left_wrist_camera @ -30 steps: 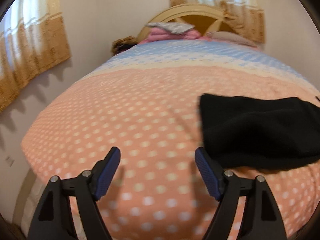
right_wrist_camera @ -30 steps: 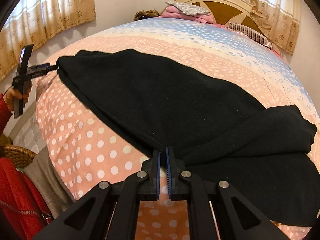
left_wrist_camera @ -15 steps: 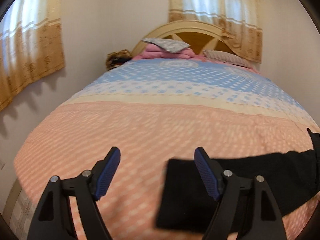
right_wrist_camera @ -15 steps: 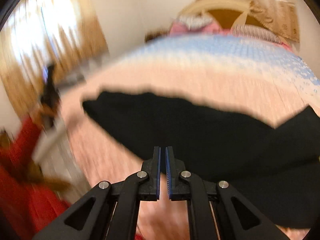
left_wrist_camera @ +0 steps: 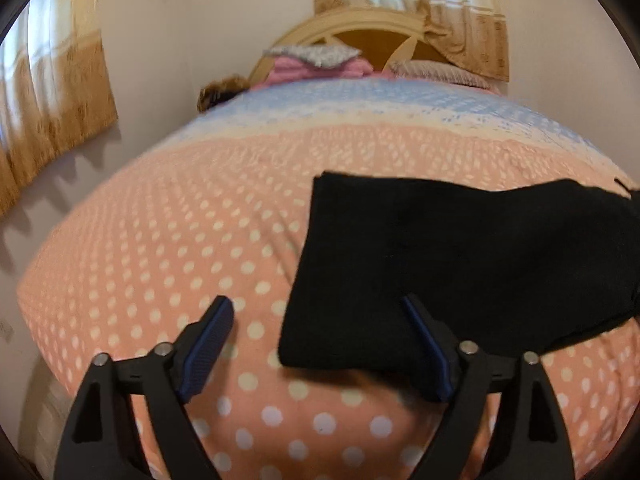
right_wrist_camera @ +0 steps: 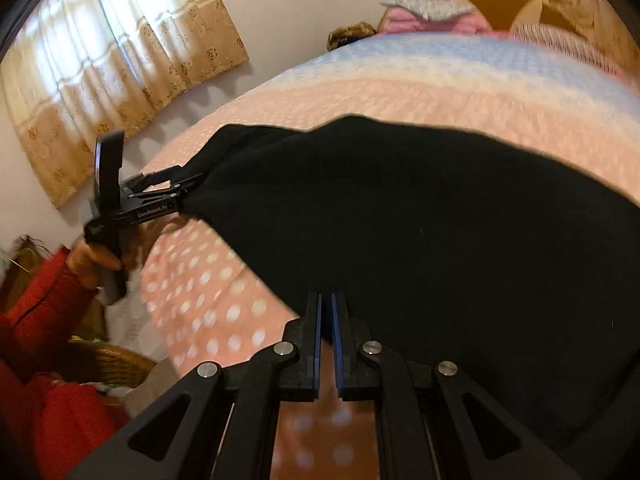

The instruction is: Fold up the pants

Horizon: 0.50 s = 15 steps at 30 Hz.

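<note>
The black pants [left_wrist_camera: 460,256] lie on the pink dotted bedspread [left_wrist_camera: 168,240], spread to the right in the left wrist view. My left gripper [left_wrist_camera: 316,340] is open, its jaws wide apart around the pants' near left corner. In the right wrist view the pants [right_wrist_camera: 420,220] fill the middle, and the left gripper [right_wrist_camera: 188,186] shows at their far left corner. My right gripper [right_wrist_camera: 326,312] is shut on the pants' near edge.
The bed's far half is blue, with pink pillows [left_wrist_camera: 316,66] and a wooden headboard [left_wrist_camera: 376,36]. Curtains [right_wrist_camera: 100,80] hang on the left wall. A wicker basket [right_wrist_camera: 108,364] and my red sleeve [right_wrist_camera: 44,304] are beside the bed's left edge.
The left gripper has stayed open and now straddles the pants' corner. The right gripper stayed shut on the pants' edge and swung, with blur half a second ago.
</note>
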Each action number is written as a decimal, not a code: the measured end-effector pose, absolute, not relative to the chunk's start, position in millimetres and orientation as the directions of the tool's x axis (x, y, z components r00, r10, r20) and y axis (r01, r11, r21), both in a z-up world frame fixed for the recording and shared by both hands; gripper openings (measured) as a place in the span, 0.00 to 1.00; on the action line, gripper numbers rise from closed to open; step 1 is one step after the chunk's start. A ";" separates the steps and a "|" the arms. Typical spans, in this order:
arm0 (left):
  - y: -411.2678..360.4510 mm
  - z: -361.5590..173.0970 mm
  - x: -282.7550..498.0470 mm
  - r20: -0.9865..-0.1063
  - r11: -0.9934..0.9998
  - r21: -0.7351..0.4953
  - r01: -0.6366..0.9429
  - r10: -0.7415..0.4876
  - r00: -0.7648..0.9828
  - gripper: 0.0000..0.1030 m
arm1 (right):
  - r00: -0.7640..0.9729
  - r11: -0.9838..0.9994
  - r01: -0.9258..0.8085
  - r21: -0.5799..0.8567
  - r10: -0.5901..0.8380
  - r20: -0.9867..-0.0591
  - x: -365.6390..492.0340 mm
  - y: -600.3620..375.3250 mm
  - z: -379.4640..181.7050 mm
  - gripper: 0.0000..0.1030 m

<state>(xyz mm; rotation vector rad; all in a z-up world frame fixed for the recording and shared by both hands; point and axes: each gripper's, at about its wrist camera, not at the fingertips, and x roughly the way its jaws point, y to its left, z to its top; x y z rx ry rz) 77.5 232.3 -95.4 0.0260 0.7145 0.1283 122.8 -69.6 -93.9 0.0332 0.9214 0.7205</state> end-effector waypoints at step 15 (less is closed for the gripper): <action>187.0 -16.5 115.7 -0.518 0.993 -0.081 -0.091 0.036 0.855 0.91 | 0.577 0.828 -0.305 0.471 0.554 -0.600 179.2 -164.3 -24.9 0.06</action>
